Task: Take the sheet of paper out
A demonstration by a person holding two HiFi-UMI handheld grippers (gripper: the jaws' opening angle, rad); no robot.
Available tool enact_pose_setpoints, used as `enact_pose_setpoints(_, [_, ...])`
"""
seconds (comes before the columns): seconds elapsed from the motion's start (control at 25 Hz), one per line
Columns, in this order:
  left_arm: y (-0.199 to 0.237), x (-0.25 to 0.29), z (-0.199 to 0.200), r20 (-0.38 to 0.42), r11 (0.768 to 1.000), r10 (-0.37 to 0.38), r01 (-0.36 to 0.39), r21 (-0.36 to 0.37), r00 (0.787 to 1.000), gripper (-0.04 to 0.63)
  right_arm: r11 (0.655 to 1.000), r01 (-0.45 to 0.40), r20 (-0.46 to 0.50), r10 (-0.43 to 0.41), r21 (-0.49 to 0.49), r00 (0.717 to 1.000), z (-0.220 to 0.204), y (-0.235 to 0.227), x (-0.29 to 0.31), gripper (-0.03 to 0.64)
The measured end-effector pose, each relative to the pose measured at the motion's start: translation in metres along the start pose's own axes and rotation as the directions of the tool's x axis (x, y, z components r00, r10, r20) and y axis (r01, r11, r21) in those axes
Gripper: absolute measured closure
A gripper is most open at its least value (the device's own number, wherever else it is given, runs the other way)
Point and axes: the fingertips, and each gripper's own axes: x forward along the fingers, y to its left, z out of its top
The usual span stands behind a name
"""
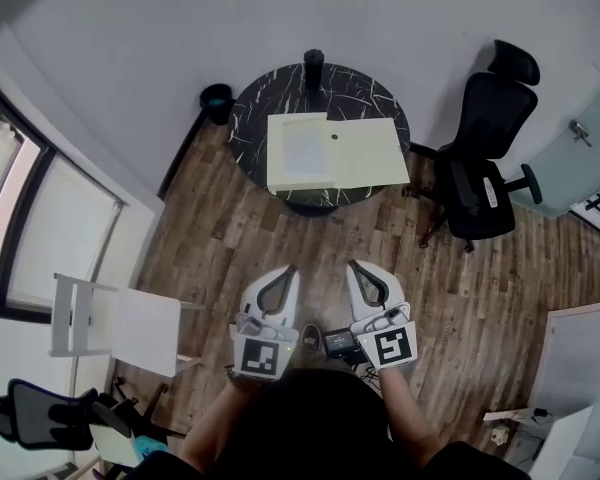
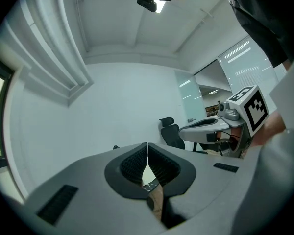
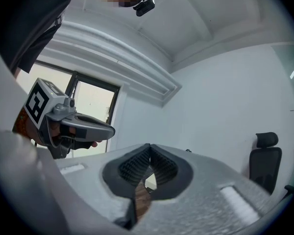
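Item 1, nearest: my left gripper [image 1: 288, 274], held close to the body above the wooden floor [image 1: 450, 298]. Its jaws are together, tips touching, with nothing between them.

Item 2, beside it: my right gripper [image 1: 353, 268], in the same condition, jaws closed and empty.

Item 3, off to the left: a white chair [image 1: 120, 328], well apart from the work.

Item 4, ahead: a round black table [image 1: 255, 108], out of reach from where I stand.

Item 5, on the table: a cream folder [image 1: 365, 153]. The sheet of paper [image 1: 305, 148] shows as a paler rectangle on the folder's left part. I cannot tell whether it lies on top or is tucked in.

Item 6, at the far rim: a small dark cylinder [image 1: 313, 66].

Item 7, to the right: a black office chair [image 1: 485, 158].

Step in hand: I judge this is the approach, with nothing grasped yet. Next I would need to step up to the table, part one pair of jaws, and pinch a free edge of the sheet, perhaps with the other gripper steadying the folder.
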Motion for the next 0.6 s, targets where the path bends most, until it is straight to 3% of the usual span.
enact_pose_setpoints(0.32, [0.029, 0.033, -0.012, -0.016, 0.997, 0.067, -0.067, -0.030, 0.998, 0.589, 0.998, -0.065, -0.034, 0.065, -0.007, 0.997, -0.022, -0.021, 0.045, 0.618])
enact_pose_setpoints(0.6, [0.071, 0.075, -0.028, -0.025, 0.996, 0.039, -0.041, -0.080, 0.999, 0.589, 0.998, -0.061, -0.075, 0.059, -0.025, 0.995, -0.030, -0.041, 0.103, 0.618])
